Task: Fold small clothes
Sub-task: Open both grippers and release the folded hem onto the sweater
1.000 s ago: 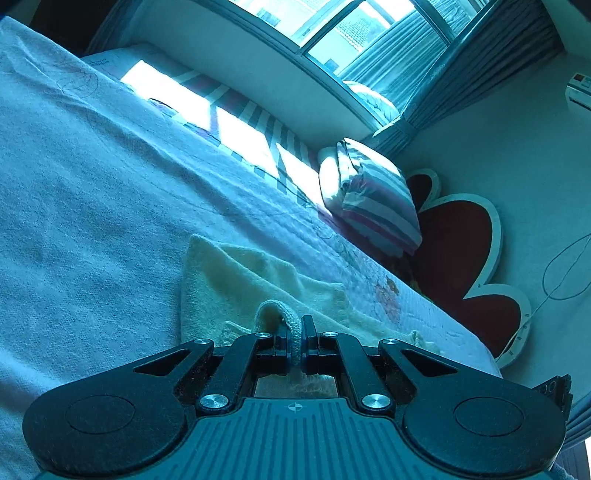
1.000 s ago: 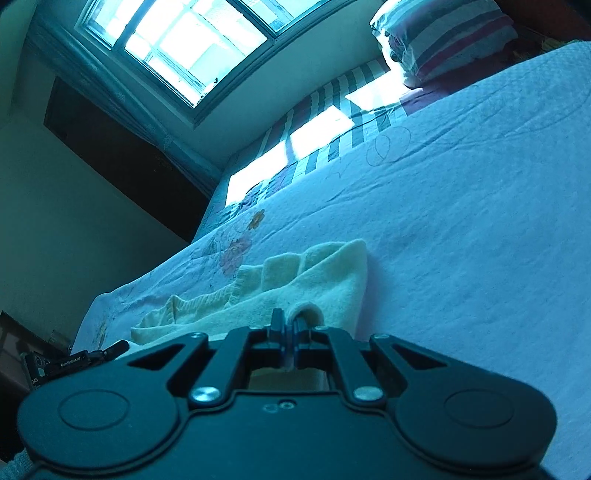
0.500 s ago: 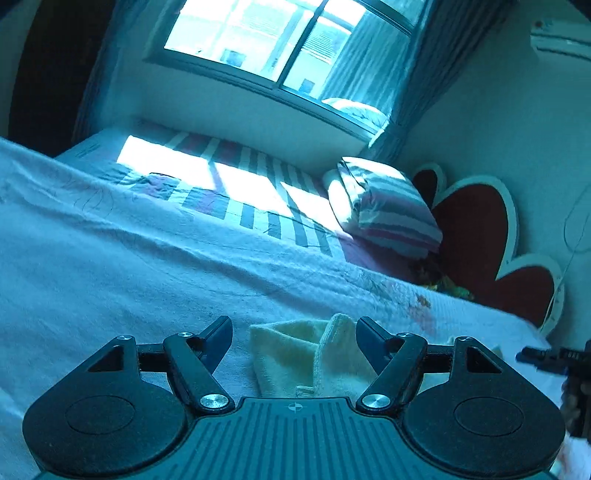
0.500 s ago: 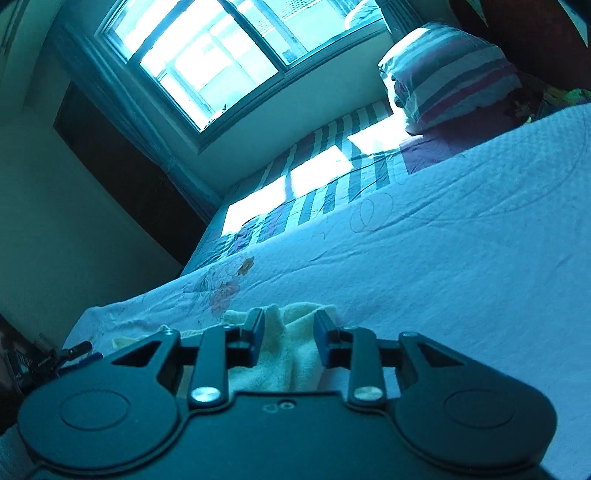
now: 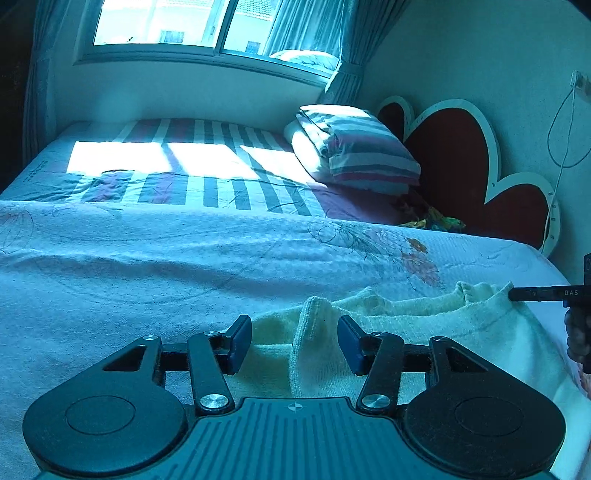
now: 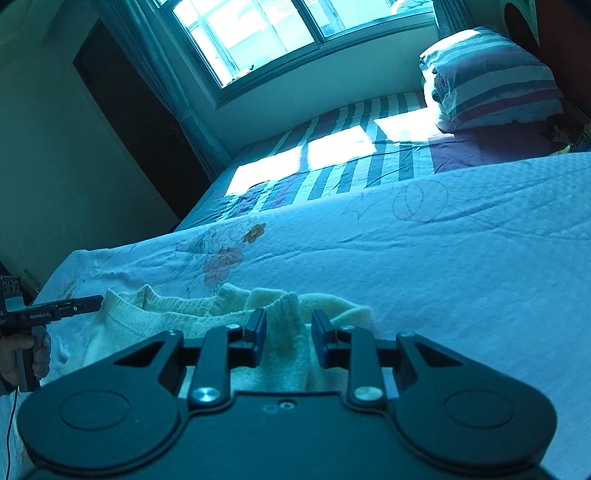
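Note:
A small cream knit sweater (image 5: 406, 332) lies on the pale blanket (image 5: 147, 266), with its sleeves folded in; it also shows in the right wrist view (image 6: 177, 317). My left gripper (image 5: 294, 341) is open, with a folded sleeve cuff lying loose between its fingers. My right gripper (image 6: 289, 336) is open over the other sleeve cuff, not gripping it. The right gripper's tip (image 5: 535, 294) shows at the sweater's far edge in the left view. The left gripper's tip (image 6: 70, 308) shows at the sweater's left edge in the right view.
The bed carries a striped sheet (image 5: 207, 173) with sun patches and a striped pillow (image 5: 358, 147) by a red heart headboard (image 5: 454, 158). A window (image 5: 192, 22) is behind. The bed edge (image 6: 55, 280) drops off left in the right view.
Both grippers, shut on the sleeve cuffs a second ago, have opened and let go. Both have drawn back and levelled out; the sleeves now lie on the sweater.

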Demonstrator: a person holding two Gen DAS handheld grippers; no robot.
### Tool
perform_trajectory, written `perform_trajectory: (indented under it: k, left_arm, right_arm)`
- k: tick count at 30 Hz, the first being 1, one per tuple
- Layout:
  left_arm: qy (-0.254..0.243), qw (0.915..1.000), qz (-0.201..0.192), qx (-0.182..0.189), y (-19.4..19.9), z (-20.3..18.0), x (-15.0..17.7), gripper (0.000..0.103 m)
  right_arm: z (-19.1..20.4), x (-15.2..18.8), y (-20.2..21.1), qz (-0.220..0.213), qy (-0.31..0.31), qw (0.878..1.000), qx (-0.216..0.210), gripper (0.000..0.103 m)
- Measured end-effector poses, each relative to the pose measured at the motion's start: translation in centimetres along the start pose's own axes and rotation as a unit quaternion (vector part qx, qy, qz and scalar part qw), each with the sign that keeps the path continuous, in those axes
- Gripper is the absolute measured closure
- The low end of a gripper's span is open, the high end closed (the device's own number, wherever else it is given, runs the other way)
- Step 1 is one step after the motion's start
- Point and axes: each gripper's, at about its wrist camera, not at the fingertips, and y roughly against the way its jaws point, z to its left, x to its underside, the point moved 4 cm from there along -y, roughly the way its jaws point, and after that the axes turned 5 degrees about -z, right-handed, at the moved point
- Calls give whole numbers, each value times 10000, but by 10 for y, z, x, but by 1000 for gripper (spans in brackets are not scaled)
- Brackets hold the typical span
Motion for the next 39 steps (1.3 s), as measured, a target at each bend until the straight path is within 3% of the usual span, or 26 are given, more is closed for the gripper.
perform_trajectory:
  k: [3, 5, 8, 14, 19, 24, 28, 31, 34, 35, 36, 39]
  left_arm:
    - [-69, 9999, 76, 137, -6, -4, 2, 53]
    - [-79, 9995, 250, 188, -12, -6, 4, 86]
    - [-97, 9993, 195, 290, -13, -9, 8, 100]
    - [155, 9980, -424, 433, 5, -7, -2, 100]
    - [326, 9968, -619, 397, 6, -3, -10, 100]
    - [478, 9976, -478, 159, -13, 4, -7, 100]
    - [587, 9981, -184, -46, -35, 9, 6, 100]
    - [665, 9973, -259, -145, -36, 10, 10, 99]
    - [632, 9946, -519, -640, -10, 6, 11, 81]
    - [498, 9936, -687, -743, 6, 1, 13, 80]
    - [356, 9924, -803, -857, 23, -8, 17, 80]
    - [242, 9941, -808, -681, 65, -51, 47, 80]
  right_arm:
    - [2, 1, -3, 37, 146, 9999, 65, 85]
    - [4, 1, -4, 51, 236, 9997, 86, 89]
    - [6, 2, -5, 79, 459, 9987, 189, 96]
    - [13, -2, 5, -219, 644, 9975, 208, 98]
    - [13, -13, 13, -518, 560, 9970, 160, 98]
    - [5, -20, 6, -615, 396, 9971, 200, 98]
    - [-6, -14, -13, -444, 272, 9980, 354, 98]
    - [-12, -4, -24, -307, 256, 9981, 468, 97]
    - [-13, -4, -15, -380, 178, 9970, 649, 74]
    - [-8, -5, 0, -527, 302, 9945, 858, 73]
    - [-2, -5, 10, -604, 421, 9935, 867, 80]
    - [27, 12, 50, -602, 539, 9947, 641, 82]
